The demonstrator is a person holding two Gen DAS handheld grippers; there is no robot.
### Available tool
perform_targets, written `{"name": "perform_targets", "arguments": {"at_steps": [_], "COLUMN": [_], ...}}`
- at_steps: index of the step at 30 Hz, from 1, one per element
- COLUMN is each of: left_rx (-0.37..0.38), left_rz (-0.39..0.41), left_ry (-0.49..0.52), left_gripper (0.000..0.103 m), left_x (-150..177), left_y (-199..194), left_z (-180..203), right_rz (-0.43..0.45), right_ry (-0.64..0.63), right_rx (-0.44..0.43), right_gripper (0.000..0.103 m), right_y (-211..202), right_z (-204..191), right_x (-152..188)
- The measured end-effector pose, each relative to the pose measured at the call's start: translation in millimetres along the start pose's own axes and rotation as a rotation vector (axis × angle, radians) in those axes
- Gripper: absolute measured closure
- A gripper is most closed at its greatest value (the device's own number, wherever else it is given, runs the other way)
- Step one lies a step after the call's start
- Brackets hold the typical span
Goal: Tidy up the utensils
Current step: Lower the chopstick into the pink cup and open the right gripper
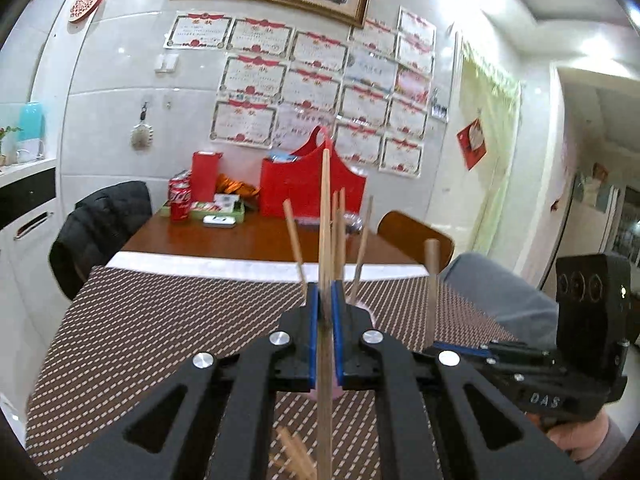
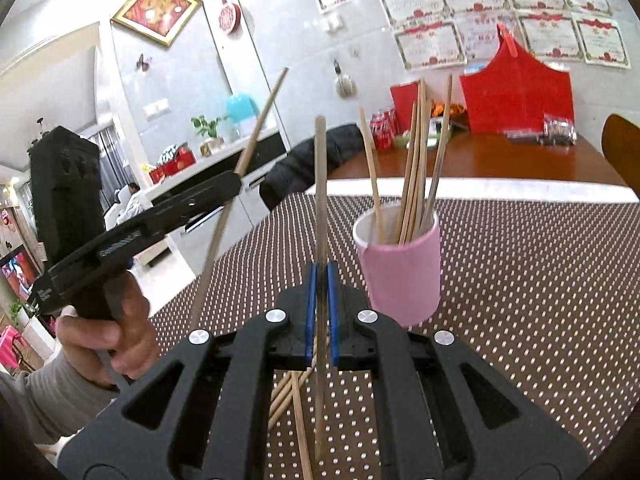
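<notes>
Two handheld grippers are raised over a table covered by a brown dotted mat [image 2: 520, 280], each pinching a single wooden chopstick, likely so both can be dropped into a cup. Starting at the left of the right wrist view, a person's hand [image 2: 100, 336] grips the handle of the left gripper [image 2: 236, 178]; its jaws are closed on a chopstick [image 2: 260, 120] that slants up to the right, top end high against the wall. In the middle, the right gripper [image 2: 321, 304] has its blue pads clamped on another chopstick [image 2: 320, 184], held nearly upright, probably ready to go in end first. Just to its right stands a pink cup [image 2: 402, 276] on the mat, already holding several chopsticks [image 2: 416, 168] that fan outward; these leaning sticks crowd the cup's mouth and could block a new one going in. Low down, behind the right gripper's fingers, loose chopsticks [image 2: 296, 408] lie on the mat, still to be collected. Beyond the mat, further right, the bare wooden table carries a red bag [image 2: 516, 92], red cans [image 2: 382, 130] and small packets. A dark jacket [image 1: 104, 224] hangs over a chair at the table's left side.
</notes>
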State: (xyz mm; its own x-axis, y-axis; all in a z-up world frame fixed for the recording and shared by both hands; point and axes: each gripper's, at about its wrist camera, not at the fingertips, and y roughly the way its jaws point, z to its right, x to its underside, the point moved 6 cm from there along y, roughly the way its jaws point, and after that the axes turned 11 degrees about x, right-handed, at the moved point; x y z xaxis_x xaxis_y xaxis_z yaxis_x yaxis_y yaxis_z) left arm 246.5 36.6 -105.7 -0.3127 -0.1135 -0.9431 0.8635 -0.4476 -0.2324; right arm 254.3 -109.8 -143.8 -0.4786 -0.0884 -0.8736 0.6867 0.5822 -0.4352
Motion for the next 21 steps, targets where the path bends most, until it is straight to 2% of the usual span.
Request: {"name": "perform_targets", "arguments": {"at_steps": [12, 21], "left_rx": [0.037, 0.078], "left_rz": [0.158, 0.268], "left_ry": [0.031, 0.089], "left_gripper": [0.097, 0.096], "left_x": [-55, -89], "left_y": [32, 65], "left_z": [-2, 3], "right_rz": [0.135, 0.225], "right_ry": [-0.005, -0.026], "right_rx": [0.004, 0.028], "right_gripper": [0.097, 0.097], "right_y": [-12, -21], "right_z": [6, 16], "right_x": [-62, -135]}}
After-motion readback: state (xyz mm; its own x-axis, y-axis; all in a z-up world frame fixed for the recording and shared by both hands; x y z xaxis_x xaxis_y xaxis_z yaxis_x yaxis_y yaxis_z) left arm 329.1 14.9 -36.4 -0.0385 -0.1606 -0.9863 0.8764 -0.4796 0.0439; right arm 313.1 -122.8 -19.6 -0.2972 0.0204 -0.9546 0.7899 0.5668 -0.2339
